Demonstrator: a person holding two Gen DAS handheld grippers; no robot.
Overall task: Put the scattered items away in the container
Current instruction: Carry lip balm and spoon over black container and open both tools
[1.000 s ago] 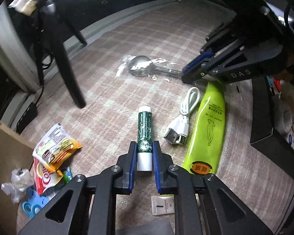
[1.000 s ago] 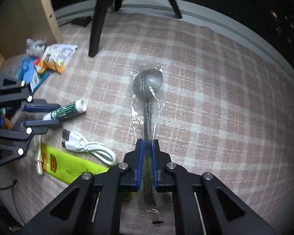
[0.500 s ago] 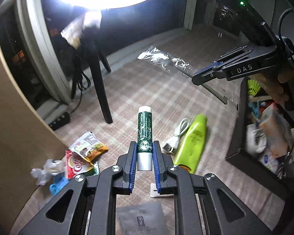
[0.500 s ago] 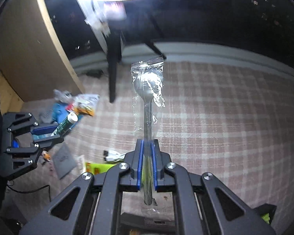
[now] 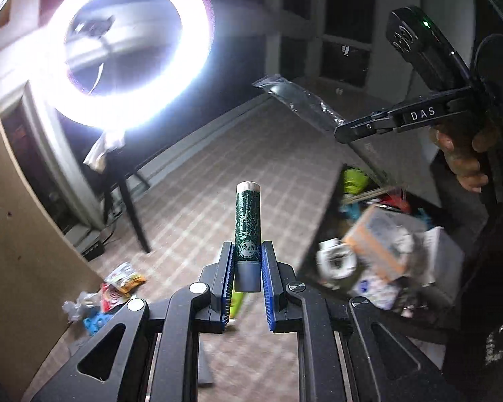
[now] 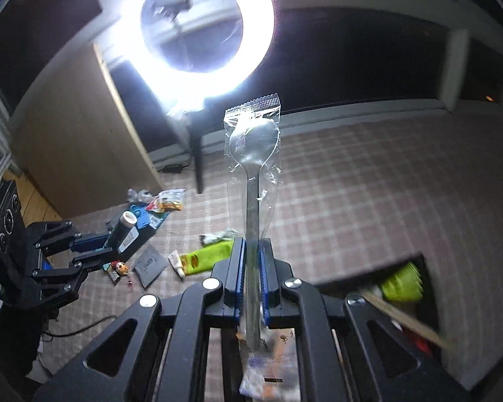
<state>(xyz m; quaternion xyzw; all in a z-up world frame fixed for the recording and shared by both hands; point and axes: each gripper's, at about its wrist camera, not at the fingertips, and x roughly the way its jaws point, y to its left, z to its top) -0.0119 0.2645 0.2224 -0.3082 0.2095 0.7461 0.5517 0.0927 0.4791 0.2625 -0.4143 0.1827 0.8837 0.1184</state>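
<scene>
The left gripper [image 5: 247,268] is clamped on a dark green tube with a pale cap [image 5: 247,231], held upright in the air above the checked carpet [image 5: 198,201]. The right gripper [image 6: 250,268] is clamped on the handle of a metal spoon sealed in clear wrap [image 6: 253,154], its bowl raised toward a bright ring light [image 6: 198,30]. A black container [image 5: 322,227], already crowded with small items, sits on the carpet below and to the right of the tube. Still on the carpet lie a lime-green tube [image 6: 211,254], a dark flat card [image 6: 150,265] and snack packets [image 6: 167,201] near a wooden panel [image 6: 70,154].
</scene>
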